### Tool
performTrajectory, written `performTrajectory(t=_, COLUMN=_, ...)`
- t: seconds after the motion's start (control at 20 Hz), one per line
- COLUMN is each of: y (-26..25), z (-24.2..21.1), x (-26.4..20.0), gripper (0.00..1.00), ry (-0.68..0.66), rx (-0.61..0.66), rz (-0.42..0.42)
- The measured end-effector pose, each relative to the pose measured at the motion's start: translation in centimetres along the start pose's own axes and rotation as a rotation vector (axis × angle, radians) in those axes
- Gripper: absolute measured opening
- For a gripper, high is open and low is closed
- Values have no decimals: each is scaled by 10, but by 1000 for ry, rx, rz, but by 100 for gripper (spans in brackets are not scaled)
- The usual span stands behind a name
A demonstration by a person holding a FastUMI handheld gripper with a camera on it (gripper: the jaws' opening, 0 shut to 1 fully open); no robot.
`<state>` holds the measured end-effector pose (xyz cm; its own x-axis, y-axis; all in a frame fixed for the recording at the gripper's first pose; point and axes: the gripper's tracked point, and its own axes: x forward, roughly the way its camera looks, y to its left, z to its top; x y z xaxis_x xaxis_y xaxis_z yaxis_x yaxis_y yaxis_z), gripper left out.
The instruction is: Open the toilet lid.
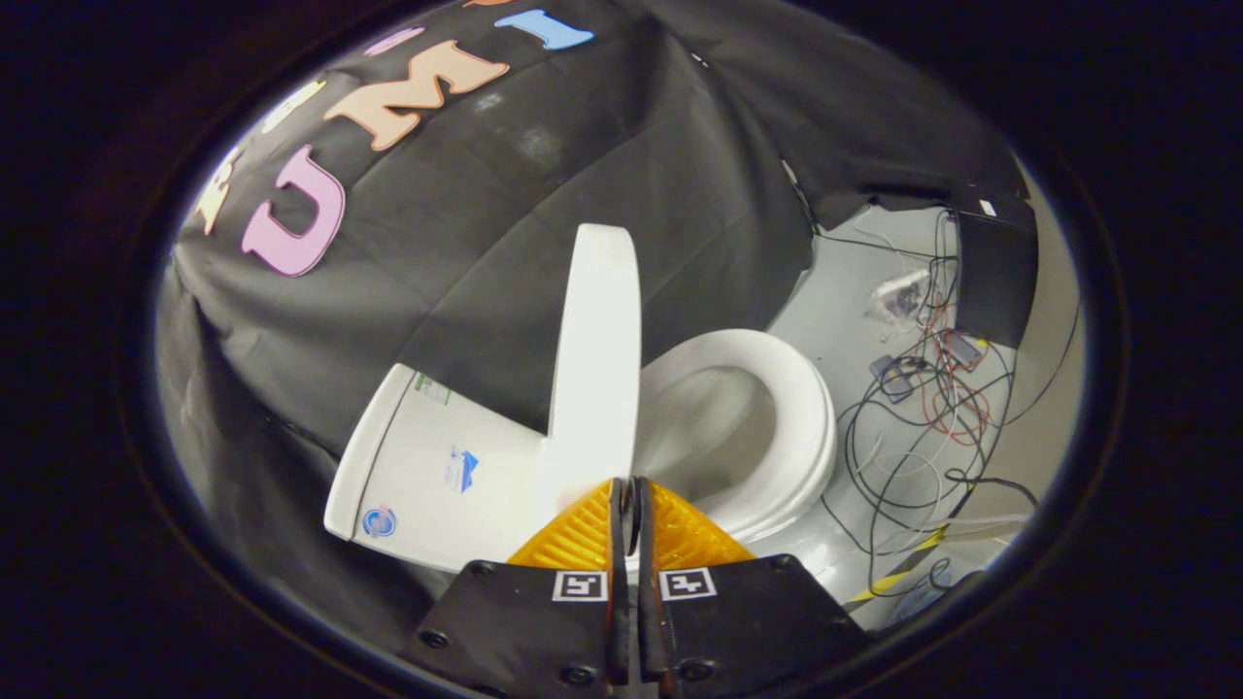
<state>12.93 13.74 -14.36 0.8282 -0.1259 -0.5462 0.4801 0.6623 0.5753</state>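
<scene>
The white toilet lid (597, 359) stands raised, seen edge-on, rising from the hinge just ahead of my fingertips. To one side of it lies the uncovered seat ring (811, 427) around the bowl (714, 432); on the other side is the white tank (437, 476) with small stickers. My gripper (631, 482) sits at the base of the lid, its orange fingers (583, 534) pressed together with only a thin dark slit between the pads. Nothing shows between them, and the tips point at the lid's lower edge.
A tangle of black, red and white cables (923, 417) with small adapters lies on the pale floor beyond the bowl. A black box (995, 282) stands at the wall behind them. Yellow-black tape (903, 573) marks the floor near the toilet's foot.
</scene>
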Motion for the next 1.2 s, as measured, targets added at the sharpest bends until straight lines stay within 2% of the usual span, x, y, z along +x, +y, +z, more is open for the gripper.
performTrajectory(t=0.75, y=43, z=3, x=-12, gripper=6, ry=-53, rx=-204, rz=-35)
performTrajectory(t=1.2, y=75, z=4, x=-15, gripper=5, ry=-93, rx=-232, rz=-4)
